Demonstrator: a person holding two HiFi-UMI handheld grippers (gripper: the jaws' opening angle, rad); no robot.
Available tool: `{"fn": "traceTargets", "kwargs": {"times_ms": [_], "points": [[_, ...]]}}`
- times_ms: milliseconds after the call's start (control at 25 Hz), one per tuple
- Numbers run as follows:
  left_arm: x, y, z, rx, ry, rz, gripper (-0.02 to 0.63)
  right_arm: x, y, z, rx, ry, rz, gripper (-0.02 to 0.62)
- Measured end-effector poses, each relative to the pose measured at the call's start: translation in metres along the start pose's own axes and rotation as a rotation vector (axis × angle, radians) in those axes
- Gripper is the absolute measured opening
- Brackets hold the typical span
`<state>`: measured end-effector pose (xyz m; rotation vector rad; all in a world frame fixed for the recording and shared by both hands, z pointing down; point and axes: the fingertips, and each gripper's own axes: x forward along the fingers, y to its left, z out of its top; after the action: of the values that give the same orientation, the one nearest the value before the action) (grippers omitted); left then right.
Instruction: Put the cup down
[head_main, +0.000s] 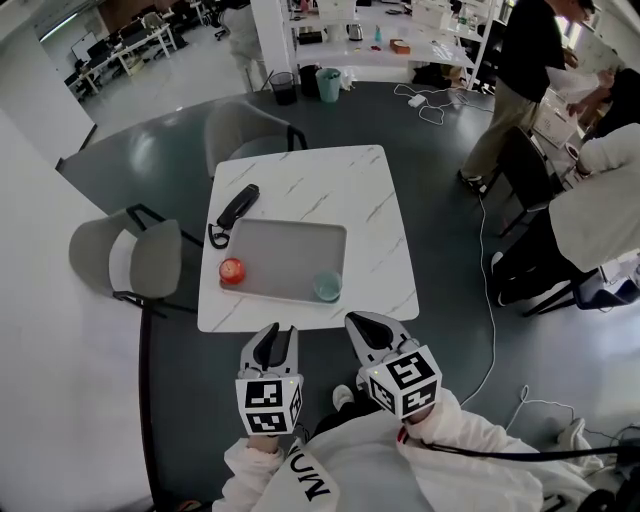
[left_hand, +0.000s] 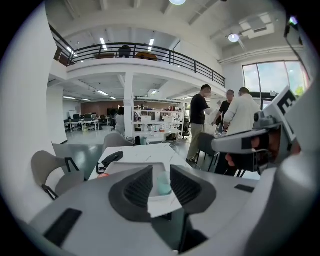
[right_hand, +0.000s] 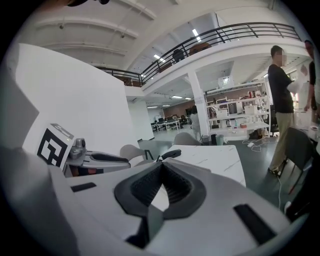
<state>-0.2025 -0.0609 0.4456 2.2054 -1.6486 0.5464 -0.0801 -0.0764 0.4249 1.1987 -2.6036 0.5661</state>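
Observation:
A pale teal cup (head_main: 327, 286) stands upright in the near right corner of a grey tray (head_main: 290, 245) on the white marble table (head_main: 330, 185). Both grippers are held back from the table's near edge, close to my body. My left gripper (head_main: 276, 336) is open and empty; in the left gripper view the cup (left_hand: 163, 184) shows far off through the gap of that gripper (left_hand: 161, 171). My right gripper (head_main: 366, 326) has its tips together and holds nothing, as the right gripper view (right_hand: 161, 168) also shows.
A red apple (head_main: 231, 270) lies in the tray's near left corner and a black phone handset (head_main: 237, 208) sits beside the tray's far left. Grey chairs (head_main: 130, 260) (head_main: 245, 130) stand left of and behind the table. People (head_main: 520, 80) stand at the right, and a white cable (head_main: 485, 260) runs across the floor.

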Motion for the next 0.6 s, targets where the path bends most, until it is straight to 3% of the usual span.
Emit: {"fn": "traceTargets", "kwargs": {"times_ms": [160, 360, 600], "points": [[-0.003, 0.000, 0.000, 0.021, -0.044, 0.013, 0.116, 0.005, 0.000, -0.005, -0.010, -0.004, 0.005, 0.005], [-0.004, -0.001, 0.005, 0.019, -0.083, 0.044, 0.065, 0.007, -0.007, 0.000, -0.025, -0.019, 0.021, 0.005], [-0.006, 0.001, 0.010, -0.009, -0.121, 0.063, 0.058, 0.004, -0.004, 0.021, -0.096, -0.109, 0.037, 0.005]]}}
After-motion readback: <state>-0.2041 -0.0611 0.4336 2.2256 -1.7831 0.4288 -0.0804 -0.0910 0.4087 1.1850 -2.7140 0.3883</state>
